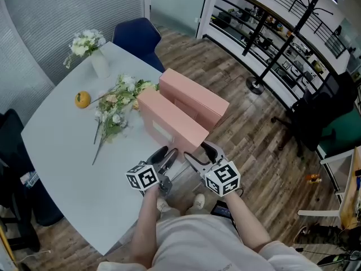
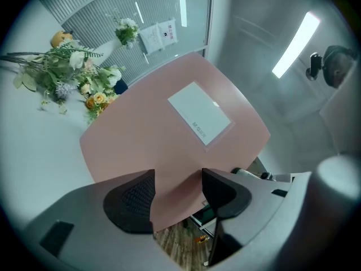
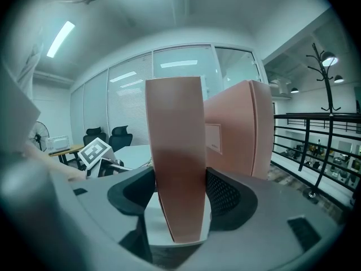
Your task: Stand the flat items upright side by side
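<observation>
The near pink box (image 1: 172, 120) and the far pink box (image 1: 192, 95) at its one o'clock look like smooth matt cardboard, the table (image 1: 62, 151) smooth satin white, the floor (image 1: 265, 162) grained wood.

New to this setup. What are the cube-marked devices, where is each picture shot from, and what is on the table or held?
No robot: a person holds a left gripper and a right gripper; the marked cubes are part of them. One picture is from a camera on the person's head, looking down; the other two are from cameras riding on the grippers, looking forward. On the table a near box and a far box, both pink, stand on edge side by side, with flowers, an orange and a vase behind. The right fingers clasp the near box's narrow end; its corner sits between the left fingers, grip unclear.
</observation>
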